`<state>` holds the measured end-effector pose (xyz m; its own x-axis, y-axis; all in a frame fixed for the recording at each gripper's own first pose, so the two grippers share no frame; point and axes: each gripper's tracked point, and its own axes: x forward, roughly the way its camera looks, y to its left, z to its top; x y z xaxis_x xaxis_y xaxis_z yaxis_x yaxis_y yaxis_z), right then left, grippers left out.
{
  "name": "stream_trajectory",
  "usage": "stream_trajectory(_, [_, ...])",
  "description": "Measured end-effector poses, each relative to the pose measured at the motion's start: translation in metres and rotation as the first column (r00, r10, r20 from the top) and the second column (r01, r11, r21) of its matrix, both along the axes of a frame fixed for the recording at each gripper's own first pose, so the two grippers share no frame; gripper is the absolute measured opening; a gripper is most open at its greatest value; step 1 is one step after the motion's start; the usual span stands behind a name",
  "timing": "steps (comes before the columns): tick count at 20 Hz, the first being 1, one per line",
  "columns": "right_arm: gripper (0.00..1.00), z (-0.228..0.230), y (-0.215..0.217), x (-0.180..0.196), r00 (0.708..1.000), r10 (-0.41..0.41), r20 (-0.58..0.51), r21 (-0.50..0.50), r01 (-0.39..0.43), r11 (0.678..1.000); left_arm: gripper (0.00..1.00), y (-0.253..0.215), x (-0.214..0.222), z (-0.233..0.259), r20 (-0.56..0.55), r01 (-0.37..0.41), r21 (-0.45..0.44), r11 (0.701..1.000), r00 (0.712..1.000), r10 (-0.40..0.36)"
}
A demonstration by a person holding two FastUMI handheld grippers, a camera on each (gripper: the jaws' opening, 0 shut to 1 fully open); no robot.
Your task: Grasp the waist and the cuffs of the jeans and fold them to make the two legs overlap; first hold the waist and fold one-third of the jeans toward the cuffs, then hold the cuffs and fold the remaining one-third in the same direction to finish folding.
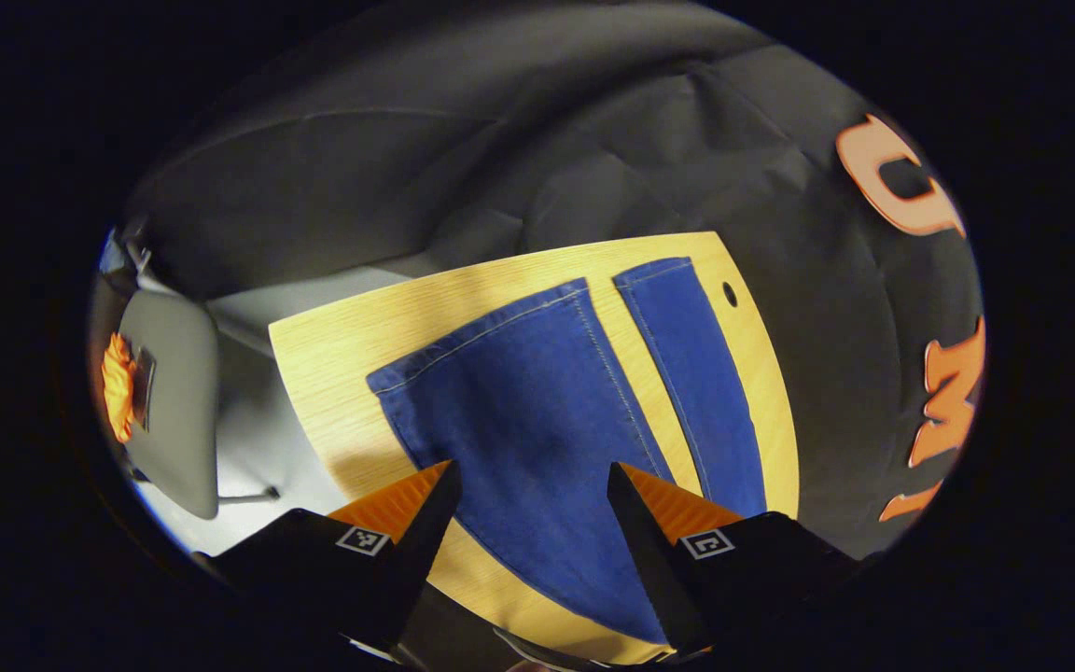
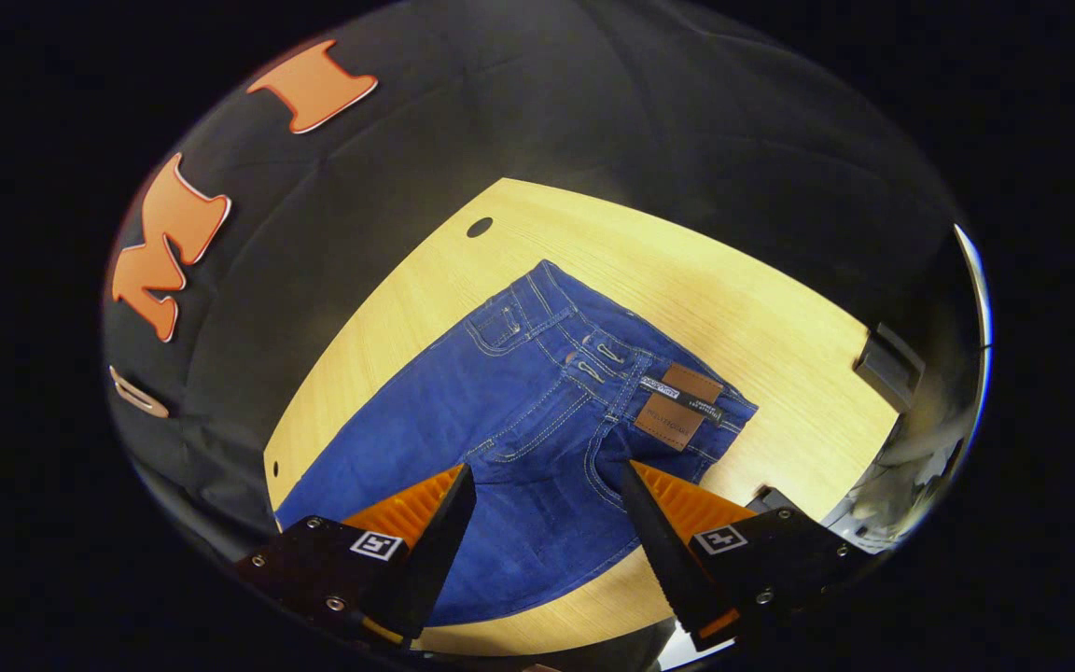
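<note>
Blue jeans lie flat on a light wooden table. The left gripper view looks at the two legs (image 1: 537, 401), spread apart with their cuffs (image 1: 654, 271) toward the far table edge. My left gripper (image 1: 533, 481) hovers open above the nearer leg, nothing between its fingers. In the right gripper view the waist (image 2: 631, 373) with its brown leather patch (image 2: 677, 406) points to the far right. Open as well, my right gripper (image 2: 547, 485) hangs over the seat and thigh area without touching the cloth.
The wooden table (image 1: 342, 355) has a small round hole (image 1: 730, 294) near its far corner, also seen as a hole (image 2: 479, 227) beyond the jeans. A grey chair (image 1: 174, 392) stands off the table's left side. A dark clamp (image 2: 887, 366) sits on the right table edge.
</note>
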<state>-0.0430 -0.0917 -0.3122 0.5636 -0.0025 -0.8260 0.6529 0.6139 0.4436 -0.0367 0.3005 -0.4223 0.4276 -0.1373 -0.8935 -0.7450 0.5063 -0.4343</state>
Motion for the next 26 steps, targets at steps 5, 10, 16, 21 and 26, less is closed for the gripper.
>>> stream_trajectory(5, [0.98,-0.012,0.005,0.007,0.996,-0.091,0.003,0.165,0.089,0.982,0.98,0.016,-0.013,-0.017,-0.033,-0.026,-0.023,0.999,0.999,0.025])
stream_trajectory(10, [0.98,-0.029,-0.006,-0.003,0.993,-0.114,-0.019,0.166,0.116,0.979,0.98,0.028,-0.021,-0.026,-0.018,-0.038,-0.060,0.998,0.999,0.037])
stream_trajectory(16, [0.98,-0.048,-0.015,-0.022,0.975,-0.222,-0.022,0.244,0.221,0.944,0.95,0.046,-0.006,-0.023,0.094,-0.111,-0.139,0.984,0.988,0.124])
stream_trajectory(21, [0.97,-0.047,-0.016,-0.021,0.969,-0.245,-0.012,0.267,0.240,0.933,0.90,0.041,0.023,-0.025,0.157,-0.103,-0.143,0.984,0.980,0.125])
stream_trajectory(26, [0.97,-0.047,-0.014,-0.020,0.972,-0.235,-0.006,0.279,0.228,0.933,0.71,0.031,0.050,-0.042,0.158,-0.130,-0.198,0.971,0.974,0.163])
